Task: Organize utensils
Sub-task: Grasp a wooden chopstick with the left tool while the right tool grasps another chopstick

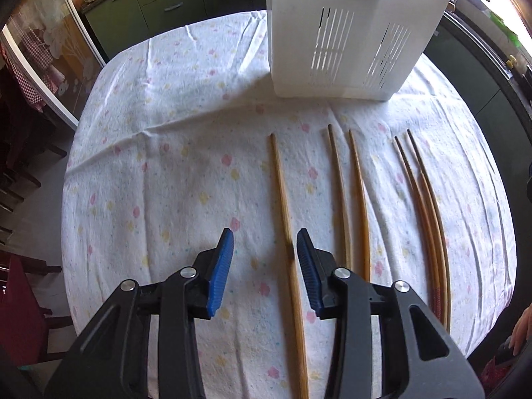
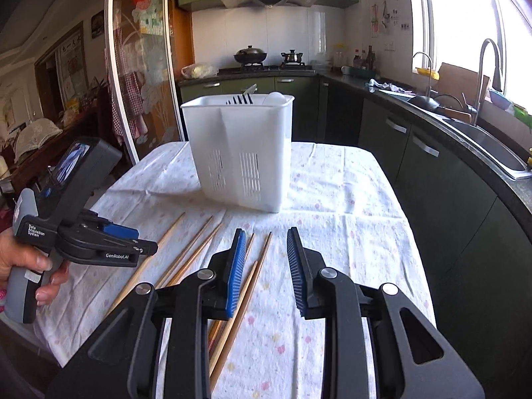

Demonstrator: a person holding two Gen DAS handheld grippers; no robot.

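Here, nearest the left camera, the left gripper (image 1: 265, 242) hangs low over the flowered tablecloth (image 1: 159, 166) with its jaws spread wide and nothing between the blue pads (image 1: 221, 272). The single leftmost chopstick (image 1: 282, 196) runs up through the gap, close against the right-hand pad. To take it cleanly, I would shift the gripper a touch so the stick sits mid-gap, press down until the pads nearly touch the cloth, and close slowly; a thin round stick is likely to roll or pivot if only one pad meets it first. Gripping toward the thick end looks wise, as the tip can then be steered downward.

The right gripper (image 2: 266, 244) likewise stands wide apart and empty, poised above the rightmost cluster of chopsticks (image 2: 247, 286); its left pad hides part of them. Between lies another pair of chopsticks (image 1: 349, 183), apart from both grippers.

Farther back stands the white slotted utensil holder (image 2: 239, 153), upright, with dark fork tines (image 2: 239, 99) showing in a rear compartment. Which compartment suits chopsticks I cannot tell; the front ones look free.
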